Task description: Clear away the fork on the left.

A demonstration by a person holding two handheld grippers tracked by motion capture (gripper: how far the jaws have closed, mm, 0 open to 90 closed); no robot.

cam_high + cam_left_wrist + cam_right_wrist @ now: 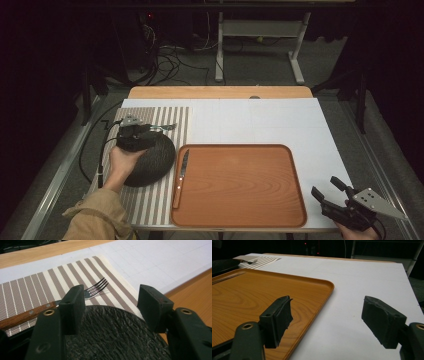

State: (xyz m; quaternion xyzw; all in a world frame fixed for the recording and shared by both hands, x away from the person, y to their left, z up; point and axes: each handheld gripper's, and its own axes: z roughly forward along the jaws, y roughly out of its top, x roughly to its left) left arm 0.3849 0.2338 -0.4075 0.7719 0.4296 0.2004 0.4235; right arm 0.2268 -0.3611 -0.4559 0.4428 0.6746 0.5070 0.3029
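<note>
Overhead, white table [280, 125], striped placemat [175, 117], dark room.

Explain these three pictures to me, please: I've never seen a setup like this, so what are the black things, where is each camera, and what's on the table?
There is no robot here. A person holds a hand-held grasping tool in each hand, and each one has two black jaws. The wide picture comes from a fixed camera above the table. The left tool is at its left and the right tool at its lower right. The other two pictures come from small cameras riding on the tools, looking out between their jaws.

On the table lies a striped placemat with a dark round plate on it and a fork just beyond the plate. Beside the mat is a wooden tray, and a knife with a wooden handle lies along its left edge.

Both tools are open and hold nothing. The left one hangs over the plate, and the right one waits by the tray's right side.
</note>
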